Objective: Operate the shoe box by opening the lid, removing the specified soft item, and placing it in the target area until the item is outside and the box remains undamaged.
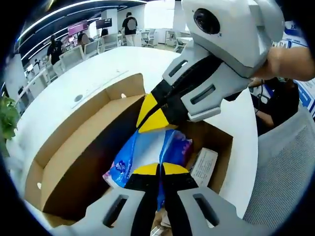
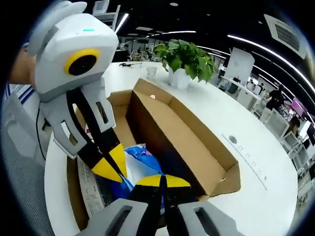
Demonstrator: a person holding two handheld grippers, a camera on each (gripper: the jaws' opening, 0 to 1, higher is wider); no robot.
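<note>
With the shoe box (image 1: 74, 147) lid open, both your left gripper (image 1: 160, 169) and right gripper (image 2: 162, 181) have jaws closed on the blue soft pack (image 1: 147, 152) at frame centre, so lift it straight out next.

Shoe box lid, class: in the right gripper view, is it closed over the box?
No: the lid is swung open and stands up beside the shoe box, leaving the blue soft pack inside exposed.

Both grippers (image 2: 160, 181) on blue packet (image 2: 142, 164)
</note>
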